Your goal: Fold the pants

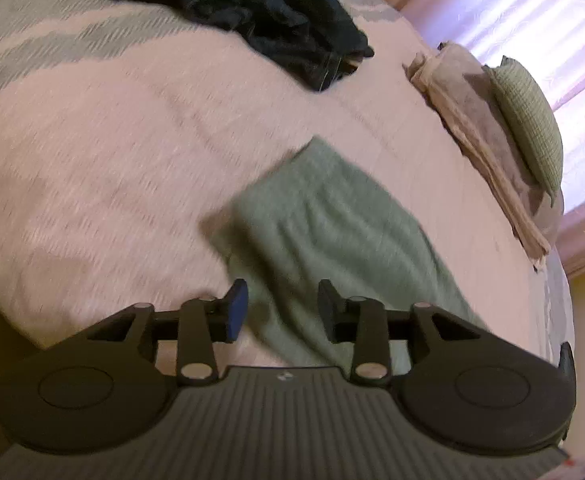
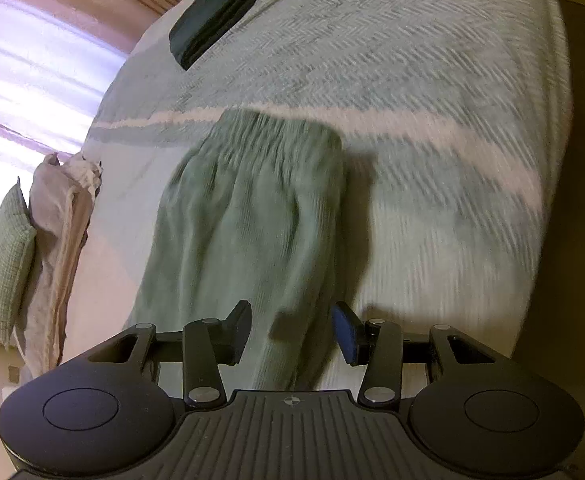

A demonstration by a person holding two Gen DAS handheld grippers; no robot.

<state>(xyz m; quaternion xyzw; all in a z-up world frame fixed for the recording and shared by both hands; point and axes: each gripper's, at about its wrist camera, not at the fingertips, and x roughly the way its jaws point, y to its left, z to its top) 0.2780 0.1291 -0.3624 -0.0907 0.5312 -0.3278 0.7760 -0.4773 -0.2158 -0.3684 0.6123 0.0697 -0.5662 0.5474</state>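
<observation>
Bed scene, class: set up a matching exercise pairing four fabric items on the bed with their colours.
Items:
1. flat-lying knit pants
2. crumpled denim garment
3. textured square cushion
4. folded cloth pile

Colours:
A. beige
B. sage green
C. dark navy, nearly black
D. pale green with a checked weave

Pairs: 1-B, 2-C, 3-D, 4-A

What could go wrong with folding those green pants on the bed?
Both pictures are blurry from motion, so the open left gripper and right gripper could close on the bedspread instead of the green pants. The pants look bunched, so a fold might come out crooked.
</observation>
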